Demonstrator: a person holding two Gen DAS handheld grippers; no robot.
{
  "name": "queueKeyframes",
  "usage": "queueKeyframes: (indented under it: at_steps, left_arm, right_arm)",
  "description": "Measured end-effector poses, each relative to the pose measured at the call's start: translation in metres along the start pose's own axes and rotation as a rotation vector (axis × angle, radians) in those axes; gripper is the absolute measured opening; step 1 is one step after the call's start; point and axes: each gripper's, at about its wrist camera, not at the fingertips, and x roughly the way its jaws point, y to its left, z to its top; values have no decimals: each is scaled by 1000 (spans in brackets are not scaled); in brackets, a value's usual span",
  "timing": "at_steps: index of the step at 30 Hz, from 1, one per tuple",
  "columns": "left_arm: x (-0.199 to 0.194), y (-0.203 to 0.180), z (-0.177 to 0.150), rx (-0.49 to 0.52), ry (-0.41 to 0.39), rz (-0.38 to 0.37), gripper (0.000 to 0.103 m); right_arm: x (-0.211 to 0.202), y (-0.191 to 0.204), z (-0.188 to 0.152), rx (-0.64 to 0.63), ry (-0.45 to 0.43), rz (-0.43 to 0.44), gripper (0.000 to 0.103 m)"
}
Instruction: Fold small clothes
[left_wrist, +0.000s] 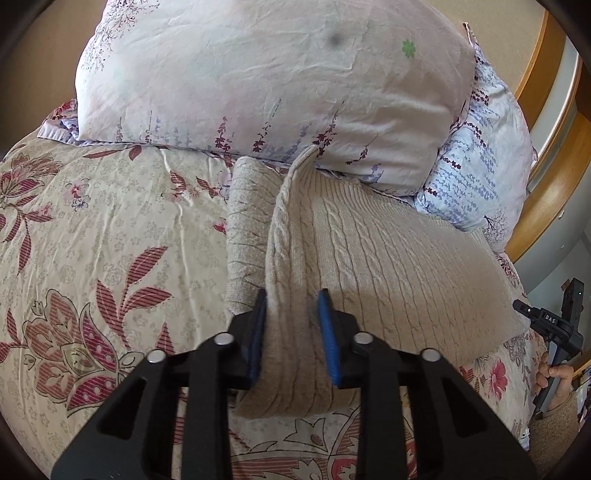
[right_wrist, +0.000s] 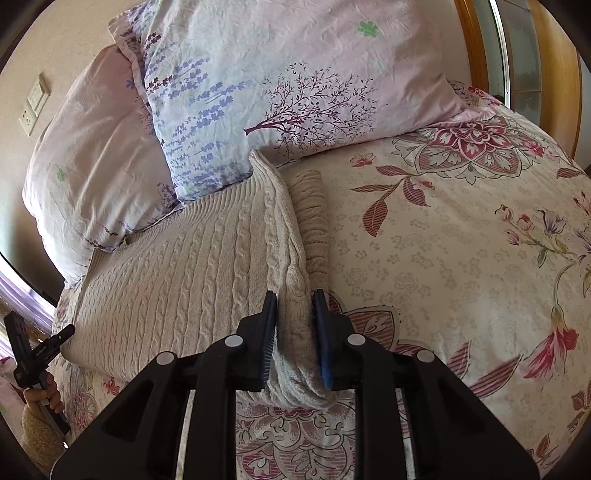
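One cream cable-knit sweater (left_wrist: 388, 258) lies flat on the floral bedspread (left_wrist: 110, 240), its top edge against the pillows. Both grippers are clamped on raised folds of it, one at each side. Left gripper (left_wrist: 293, 299): blue pads pinching a ridge of knit along the sweater's left edge, fabric bunched between the jaws and draping below them. Right gripper (right_wrist: 294, 295): jaws pressed on a narrower ridge at the right edge, with a rolled bit of knit hanging under the pads. Each ridge runs away from its gripper toward the pillows. Pink-lilac pillow (left_wrist: 258, 74) sits behind the sweater, a blue-printed pillow (right_wrist: 258, 92) partly overlapping it. Wooden frame (left_wrist: 546, 155) at the far edge. Other hand (left_wrist: 554, 376) visible at frame edge, gripping its tool's handle.
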Motion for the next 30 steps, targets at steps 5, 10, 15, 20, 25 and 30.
queueKeyframes:
  at_steps: [5, 10, 15, 20, 25, 30]
  left_arm:
    - [-10, 9, 1, -54, -13, -62, 8]
    - [-25, 14, 0, -73, -30, -124, 7]
    - [-28, 20, -4, -55, -17, -134, 7]
    - [-12, 29, -7, -82, 30, -112, 8]
    - [-8, 29, -6, -70, 33, -101, 9]
    - [-6, 28, -5, -62, 36, -96, 11]
  right_arm:
    - [-18, 3, 3, 4, -59, 36, 8]
    - [-32, 7, 2, -6, -89, 52, 8]
    - [-35, 1, -10, 14, -80, 41, 8]
    - [-16, -10, -24, 33, -15, -35, 8]
    - [-16, -4, -30, 11, -23, -82, 8]
    - [-23, 4, -35, 8, -49, -116, 8]
